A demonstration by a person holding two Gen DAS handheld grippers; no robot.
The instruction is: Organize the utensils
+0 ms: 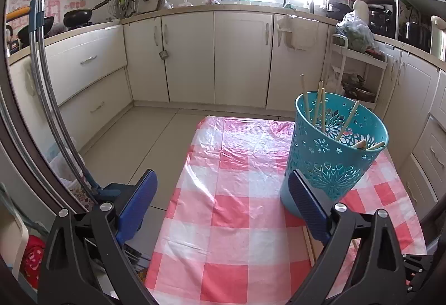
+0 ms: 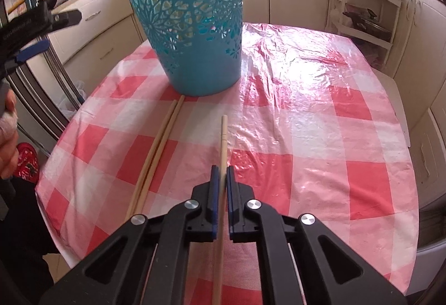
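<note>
A teal perforated basket (image 1: 334,149) stands on the red-and-white checked tablecloth (image 1: 237,193) and holds several wooden chopsticks (image 1: 320,107). My left gripper (image 1: 220,199) is open and empty, just left of the basket's base. In the right wrist view the basket (image 2: 192,26) stands ahead. My right gripper (image 2: 222,174) is shut on a single chopstick (image 2: 223,137) that points toward the basket. Two more chopsticks (image 2: 159,149) lie side by side on the cloth to its left, their tips at the basket's base. The left gripper (image 2: 41,23) shows at the far left.
Kitchen cabinets (image 1: 195,54) and a counter surround the table. A white rack (image 2: 368,4) with pans stands beyond the table's far right corner. The table edge (image 2: 55,160) drops off at the left, with a metal chair frame (image 1: 50,82) beside it.
</note>
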